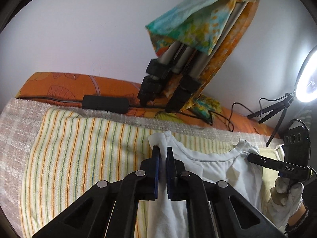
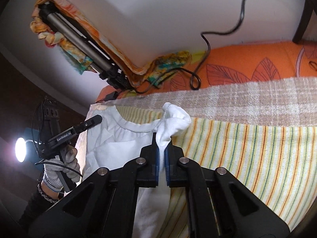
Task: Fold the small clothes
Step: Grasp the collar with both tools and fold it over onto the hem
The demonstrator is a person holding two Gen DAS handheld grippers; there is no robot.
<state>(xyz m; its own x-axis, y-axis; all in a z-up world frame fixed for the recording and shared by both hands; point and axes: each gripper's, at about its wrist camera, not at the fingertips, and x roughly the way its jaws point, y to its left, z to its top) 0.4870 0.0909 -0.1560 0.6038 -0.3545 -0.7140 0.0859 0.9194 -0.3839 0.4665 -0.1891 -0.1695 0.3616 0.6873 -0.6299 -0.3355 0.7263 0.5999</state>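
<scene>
A small white top (image 1: 216,170) hangs stretched between my two grippers above a striped yellow towel (image 1: 79,150). My left gripper (image 1: 162,151) is shut on one shoulder of the white top, with a bunch of cloth poking past the fingertips. My right gripper (image 2: 162,138) is shut on the other shoulder (image 2: 174,121). The neckline (image 2: 134,128) sags between them. In the left wrist view the right gripper (image 1: 251,156) shows at the right, at the top's far shoulder. In the right wrist view the left gripper (image 2: 98,118) shows at the left, held by a gloved hand (image 2: 59,168).
A checked beige towel (image 2: 257,95) lies under the striped towel (image 2: 257,148). An orange leaf-print pillow (image 1: 69,87) sits behind, against a white wall. A folded tripod (image 1: 178,75) draped in colourful cloth leans there, with a black power adapter (image 1: 105,104) and cables. A ring light (image 1: 307,79) glows right.
</scene>
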